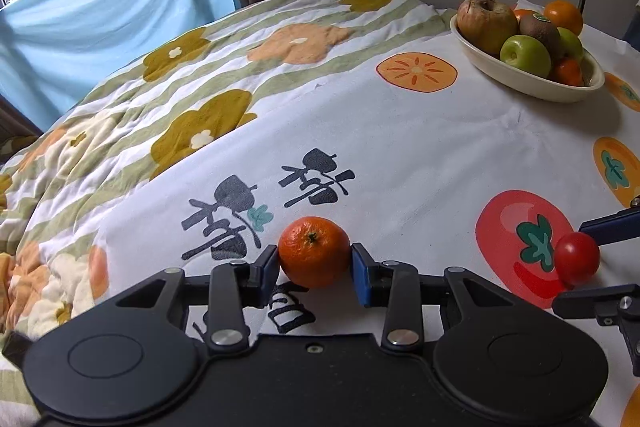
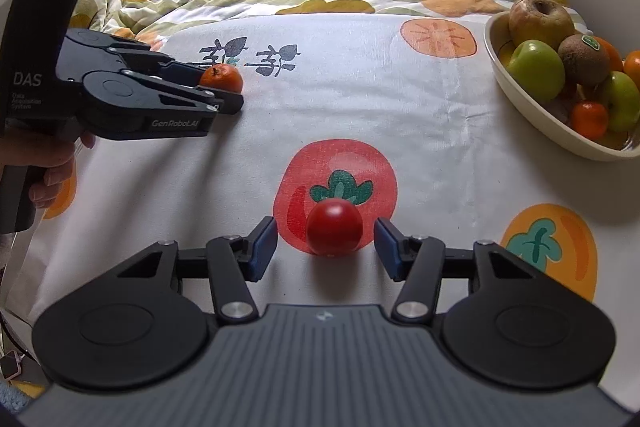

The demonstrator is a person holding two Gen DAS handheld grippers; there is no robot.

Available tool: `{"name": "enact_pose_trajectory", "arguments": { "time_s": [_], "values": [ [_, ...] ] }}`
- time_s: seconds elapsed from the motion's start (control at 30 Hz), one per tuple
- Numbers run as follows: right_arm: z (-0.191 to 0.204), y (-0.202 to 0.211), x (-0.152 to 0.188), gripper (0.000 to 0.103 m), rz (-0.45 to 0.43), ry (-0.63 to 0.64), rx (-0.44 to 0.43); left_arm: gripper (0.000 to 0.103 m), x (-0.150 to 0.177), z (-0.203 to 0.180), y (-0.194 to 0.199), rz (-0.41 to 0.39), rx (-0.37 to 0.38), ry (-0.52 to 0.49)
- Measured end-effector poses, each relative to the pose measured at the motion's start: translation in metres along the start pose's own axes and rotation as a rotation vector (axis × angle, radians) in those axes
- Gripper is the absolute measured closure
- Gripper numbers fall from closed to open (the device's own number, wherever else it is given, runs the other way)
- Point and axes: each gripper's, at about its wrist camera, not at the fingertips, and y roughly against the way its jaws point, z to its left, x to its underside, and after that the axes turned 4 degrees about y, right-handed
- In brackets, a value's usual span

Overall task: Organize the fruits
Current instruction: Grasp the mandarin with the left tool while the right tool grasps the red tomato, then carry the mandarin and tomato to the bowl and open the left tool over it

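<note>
Left wrist: L hand-held gripper [image 1: 314, 265] clamps mandarin [image 1: 313, 251]; R hand-held gripper [image 2: 326, 242] apart round tomato [image 2: 334, 227].

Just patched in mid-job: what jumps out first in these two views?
The left tool is clamped on a mandarin lying on the printed cloth. The right tool brackets a red tomato, pads not touching it. A cream bowl heaped with fruit sits at far right.
</note>
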Motion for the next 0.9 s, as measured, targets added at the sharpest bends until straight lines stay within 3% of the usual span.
{"name": "enact_pose_trajectory", "arguments": {
  "time_s": [0.03,0.1,0.53,0.9],
  "values": [
    [-0.001,-0.001,0.000,0.040,0.006,-0.004,-0.004,0.061,0.002,0.001,0.002,0.003,-0.006,0.004],
    [-0.001,-0.001,-0.002,0.058,0.007,0.012,0.001,0.061,0.006,0.002,0.007,0.002,-0.028,0.019],
    [-0.016,0.027,-0.012,0.058,-0.047,0.068,-0.040,0.061,0.016,0.010,0.066,-0.051,-0.231,0.175],
    [-0.050,0.064,-0.018,0.058,-0.100,0.119,-0.068,0.061,0.008,-0.010,0.113,-0.076,-0.354,0.256]
  ]
}}
